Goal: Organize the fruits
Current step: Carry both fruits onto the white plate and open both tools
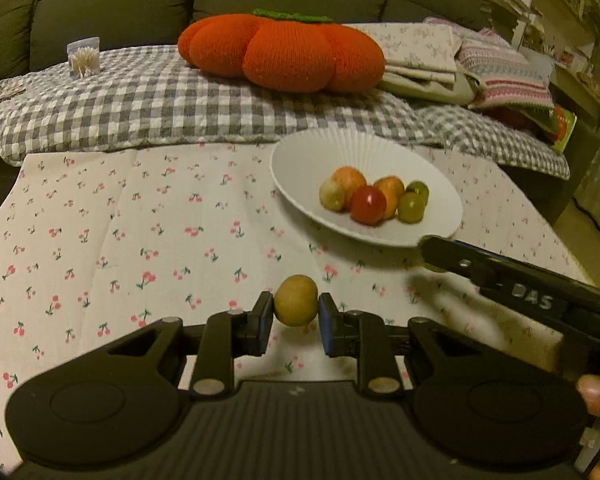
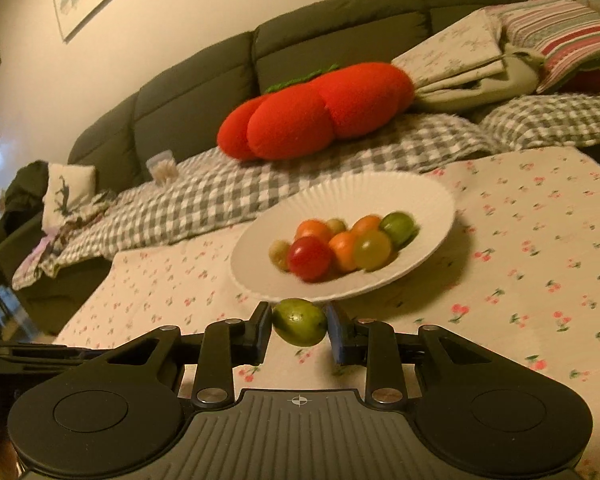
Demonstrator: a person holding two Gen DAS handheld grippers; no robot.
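Observation:
A white fluted plate sits on the cherry-print cloth and holds several small fruits: a red one, orange ones and green ones. My left gripper is shut on a yellow-brown fruit, held above the cloth, short of the plate. My right gripper is shut on a green fruit just before the plate's near rim. The right gripper's body shows at the right of the left wrist view.
A cherry-print cloth covers the table. Behind it a sofa holds a grey checked blanket, a big orange pumpkin cushion, folded textiles and a toothpick jar.

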